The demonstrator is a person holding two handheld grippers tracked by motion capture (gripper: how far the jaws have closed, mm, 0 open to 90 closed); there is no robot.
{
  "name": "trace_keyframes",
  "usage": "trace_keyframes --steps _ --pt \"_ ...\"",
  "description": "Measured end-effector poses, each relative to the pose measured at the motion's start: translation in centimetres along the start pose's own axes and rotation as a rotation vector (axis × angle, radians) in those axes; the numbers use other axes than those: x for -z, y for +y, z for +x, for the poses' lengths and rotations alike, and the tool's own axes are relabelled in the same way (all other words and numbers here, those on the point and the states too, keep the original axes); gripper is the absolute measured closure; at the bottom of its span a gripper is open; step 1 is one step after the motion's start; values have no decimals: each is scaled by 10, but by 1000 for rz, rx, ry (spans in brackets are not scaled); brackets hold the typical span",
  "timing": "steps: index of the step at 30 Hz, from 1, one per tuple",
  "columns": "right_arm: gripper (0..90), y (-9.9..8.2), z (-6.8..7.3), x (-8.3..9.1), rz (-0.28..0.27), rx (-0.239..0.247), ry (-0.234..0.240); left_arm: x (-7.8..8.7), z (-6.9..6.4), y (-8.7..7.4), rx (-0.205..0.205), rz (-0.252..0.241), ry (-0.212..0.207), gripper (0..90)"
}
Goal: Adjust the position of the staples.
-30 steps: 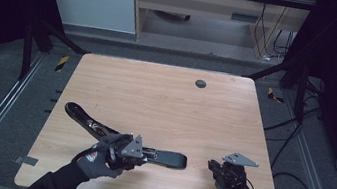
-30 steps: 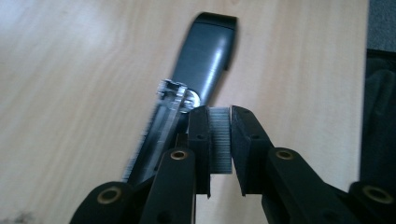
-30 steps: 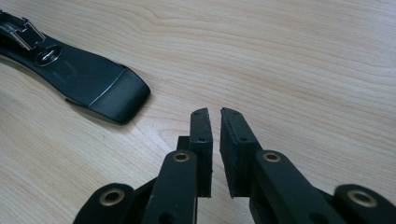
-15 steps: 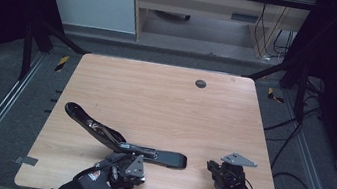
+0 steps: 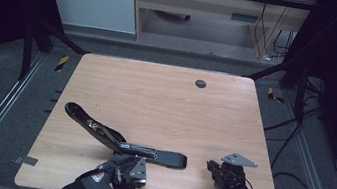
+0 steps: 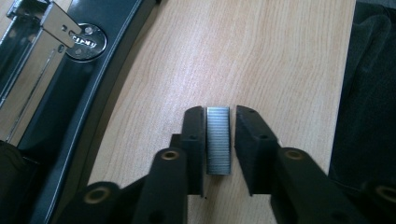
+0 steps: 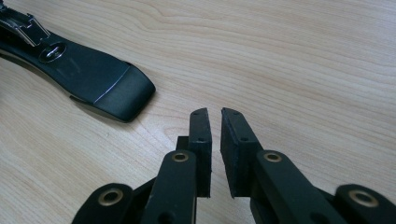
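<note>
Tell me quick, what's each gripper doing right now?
Left gripper: jaws have just been opening, staple strip loose between them.
Right gripper: jaws slightly apart, holding nothing.

On the bench (image 5: 165, 99) lie one opened black stapler (image 5: 119, 140) and one strip of staples (image 6: 218, 140), worked by two grippers.

The opened black stapler (image 5: 119, 140) lies across the near left part of the table (image 5: 165, 99) and blocks the way just beyond the left gripper (image 5: 130, 172). A strip of staples (image 6: 218, 140) lies between the jaws. The far half of the table offers free passage.
</note>
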State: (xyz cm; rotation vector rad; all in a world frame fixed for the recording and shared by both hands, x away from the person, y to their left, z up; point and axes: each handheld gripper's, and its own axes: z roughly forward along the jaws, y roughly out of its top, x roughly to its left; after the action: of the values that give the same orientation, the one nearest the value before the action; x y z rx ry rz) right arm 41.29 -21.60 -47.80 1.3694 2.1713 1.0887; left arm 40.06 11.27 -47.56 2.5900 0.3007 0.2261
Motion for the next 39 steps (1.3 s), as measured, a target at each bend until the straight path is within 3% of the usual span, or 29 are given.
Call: trace_keyframes --steps 6,7,17,21,30,39 --pt "832 0 1 1 -3 -2 -2 12 -3 -7 74 -32 41 656" --pt "834 0 0 1 -2 -2 -2 16 -5 -11 108 -34 60 669" --pt "848 0 1 0 3 2 2 24 -22 -18 286 -70 140 894" --pt "851 0 1 0 3 0 3 21 -25 -16 312 -61 135 898" --pt "852 1 1 0 3 -2 4 9 -31 -13 289 -30 117 898" --pt "852 1 1 0 3 -2 5 5 -29 -15 302 -14 122 898"
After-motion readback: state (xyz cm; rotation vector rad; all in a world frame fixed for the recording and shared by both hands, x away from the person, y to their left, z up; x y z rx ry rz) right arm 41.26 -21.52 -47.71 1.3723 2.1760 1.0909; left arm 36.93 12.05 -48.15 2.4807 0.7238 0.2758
